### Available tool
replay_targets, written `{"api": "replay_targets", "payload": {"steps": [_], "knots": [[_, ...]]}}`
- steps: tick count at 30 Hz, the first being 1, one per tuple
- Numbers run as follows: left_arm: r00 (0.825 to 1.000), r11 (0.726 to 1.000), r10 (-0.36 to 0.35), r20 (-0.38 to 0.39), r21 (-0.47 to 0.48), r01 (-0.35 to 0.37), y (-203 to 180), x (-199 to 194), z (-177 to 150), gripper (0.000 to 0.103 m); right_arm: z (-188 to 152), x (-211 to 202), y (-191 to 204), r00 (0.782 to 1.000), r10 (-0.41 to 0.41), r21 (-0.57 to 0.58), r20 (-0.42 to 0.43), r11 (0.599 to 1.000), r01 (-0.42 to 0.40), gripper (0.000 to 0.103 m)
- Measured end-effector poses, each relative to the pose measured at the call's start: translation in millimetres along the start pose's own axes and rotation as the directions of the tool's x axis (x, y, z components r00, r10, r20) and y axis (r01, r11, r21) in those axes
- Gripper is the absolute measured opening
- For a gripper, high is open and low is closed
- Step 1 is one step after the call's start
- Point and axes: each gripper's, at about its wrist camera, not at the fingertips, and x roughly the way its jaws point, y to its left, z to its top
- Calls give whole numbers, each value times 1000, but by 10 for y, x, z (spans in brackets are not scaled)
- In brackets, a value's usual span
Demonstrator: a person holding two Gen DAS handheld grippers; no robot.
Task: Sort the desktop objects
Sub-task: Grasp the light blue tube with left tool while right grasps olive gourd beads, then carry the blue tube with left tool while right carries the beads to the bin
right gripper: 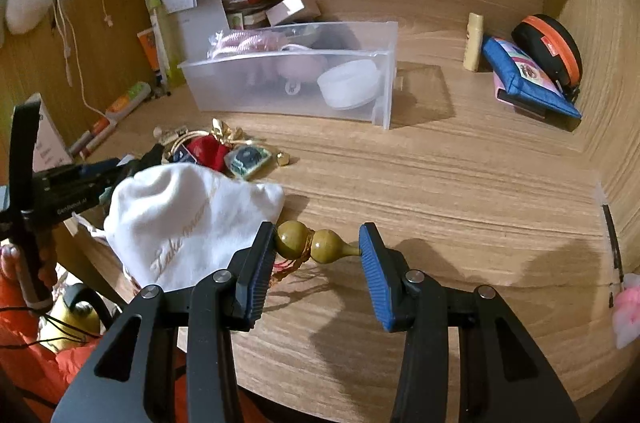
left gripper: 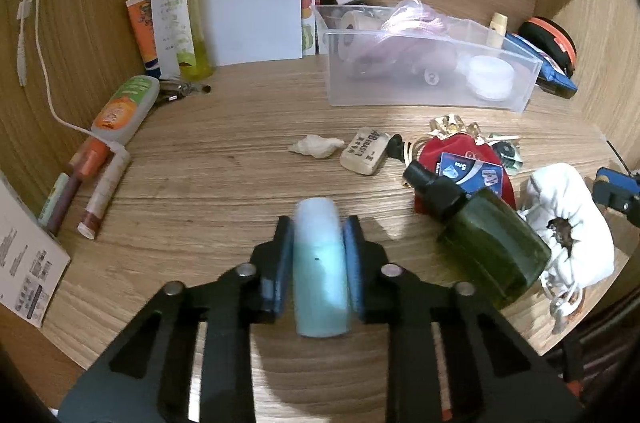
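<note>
In the left wrist view my left gripper is shut on a pale blue tube, which stands upright between the blue pads just above the wooden desk. In the right wrist view my right gripper is shut on a small olive-green gourd charm. It is held lengthwise, the left pad on the big bulb and the right pad on the stem tip. Reddish cord hangs below the charm. A white drawstring pouch lies just left of the right gripper.
A clear plastic bin holding small items stands mid-desk. A dark green bottle, red pouch, seashell and pale block lie near it. Tubes and a spray bottle line the left wall. A blue pouch and black-orange case sit back right.
</note>
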Motion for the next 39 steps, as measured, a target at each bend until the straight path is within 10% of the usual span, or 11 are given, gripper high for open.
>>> {"api": "replay_targets", "payload": {"steps": [39], "knots": [[989,994,-62,132,-78,73,189,-34,662,24,1497,-173,-147,957,-52,-23,286,998,61,39]]}}
